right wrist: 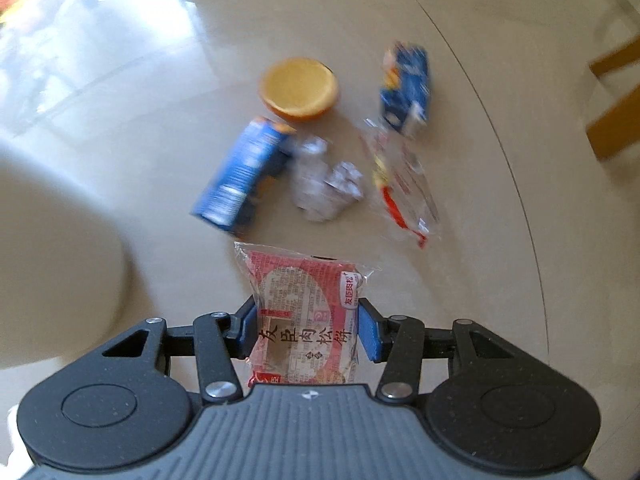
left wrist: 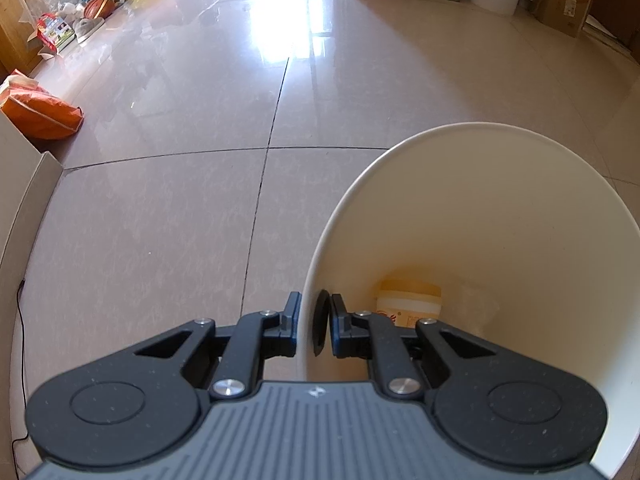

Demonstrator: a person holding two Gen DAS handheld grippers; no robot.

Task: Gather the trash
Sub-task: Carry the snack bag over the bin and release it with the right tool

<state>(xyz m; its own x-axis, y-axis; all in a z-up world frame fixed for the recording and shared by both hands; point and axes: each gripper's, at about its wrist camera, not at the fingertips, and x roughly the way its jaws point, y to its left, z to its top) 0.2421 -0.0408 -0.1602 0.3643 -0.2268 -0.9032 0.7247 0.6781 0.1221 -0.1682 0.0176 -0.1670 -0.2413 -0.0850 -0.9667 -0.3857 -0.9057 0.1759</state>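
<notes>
A red snack packet [right wrist: 306,312], sealed and upright, sits pinched off the floor. Beyond lie two blue cartons [right wrist: 244,174], crumpled foil [right wrist: 324,184], a clear wrapper [right wrist: 400,184] and an orange cup [right wrist: 299,89]. The white bin [left wrist: 500,220] holds a yellow tub [left wrist: 408,306].

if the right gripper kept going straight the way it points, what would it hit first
Probably the floor, or the near end of the blue carton lying just ahead. The right gripper points steeply down, shut on the red snack packet, which would touch first. Depth is unclear in this blurred view.

Red snack packet [right wrist: 304,312] reads "友臣肉松饼" — side tab "友臣肉松".
</notes>
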